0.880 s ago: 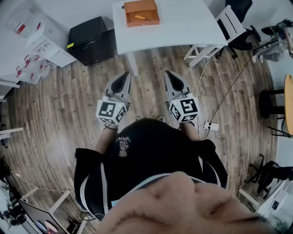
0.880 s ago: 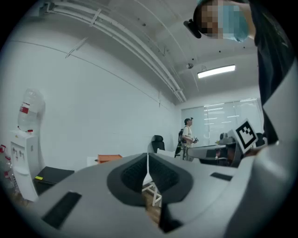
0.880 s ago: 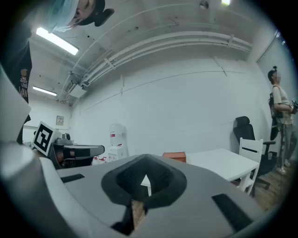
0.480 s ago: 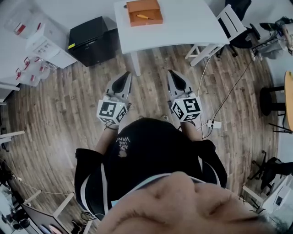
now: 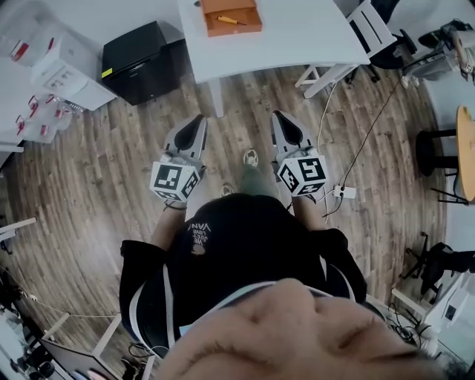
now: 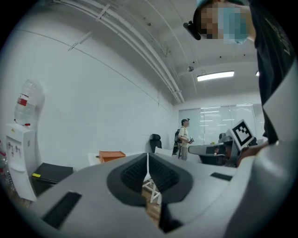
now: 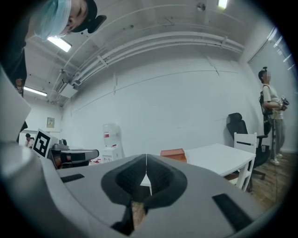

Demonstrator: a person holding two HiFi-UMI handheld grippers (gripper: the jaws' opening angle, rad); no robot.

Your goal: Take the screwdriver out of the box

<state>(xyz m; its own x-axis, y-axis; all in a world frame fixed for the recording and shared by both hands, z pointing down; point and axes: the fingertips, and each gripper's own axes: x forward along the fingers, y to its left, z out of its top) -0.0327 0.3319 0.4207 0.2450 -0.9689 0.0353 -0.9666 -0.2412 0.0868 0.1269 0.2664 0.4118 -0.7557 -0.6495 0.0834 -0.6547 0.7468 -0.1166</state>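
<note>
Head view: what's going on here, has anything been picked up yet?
A person stands on the wood-plank floor, short of the white table, holding the left gripper and the right gripper out level. Both are shut and empty. The orange-handled screwdriver lies in the open orange box on the table, untouched, so nothing has been picked up yet.

White table (image 5: 297, 37) and orange box (image 5: 231, 16) have been shifted to the top edge, box now clipped. A shoe (image 5: 251, 157) has been stepped forward at centre frame.
</note>
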